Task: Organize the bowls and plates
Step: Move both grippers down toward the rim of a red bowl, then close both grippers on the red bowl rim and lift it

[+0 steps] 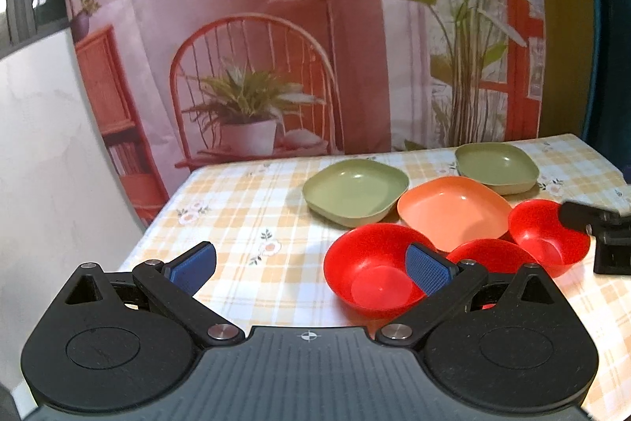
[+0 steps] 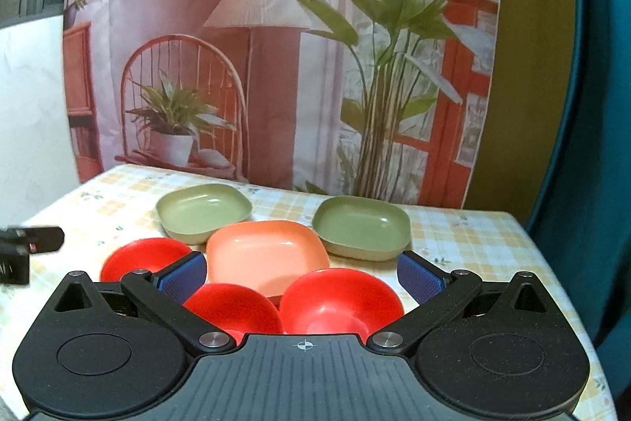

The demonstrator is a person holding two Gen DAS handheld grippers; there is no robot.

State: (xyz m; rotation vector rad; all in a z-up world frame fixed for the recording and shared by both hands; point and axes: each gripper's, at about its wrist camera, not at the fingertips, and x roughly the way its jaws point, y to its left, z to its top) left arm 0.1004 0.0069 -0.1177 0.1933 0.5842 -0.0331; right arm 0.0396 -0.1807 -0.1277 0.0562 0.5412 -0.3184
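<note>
while both hover over the table, left claw (image 1: 311,265) and right claw (image 2: 301,277) gape wide, empty.

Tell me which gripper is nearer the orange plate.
Right. The right gripper hangs just in front of the orange plate, over the red bowls. The left gripper sits off to the plate's left, beside the leftmost red bowl.

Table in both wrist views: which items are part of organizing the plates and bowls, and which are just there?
Job items:
three red bowls
two green plates
orange plate

Just there:
checked tablecloth
printed backdrop

Both the left gripper and the right gripper are open and empty.
</note>
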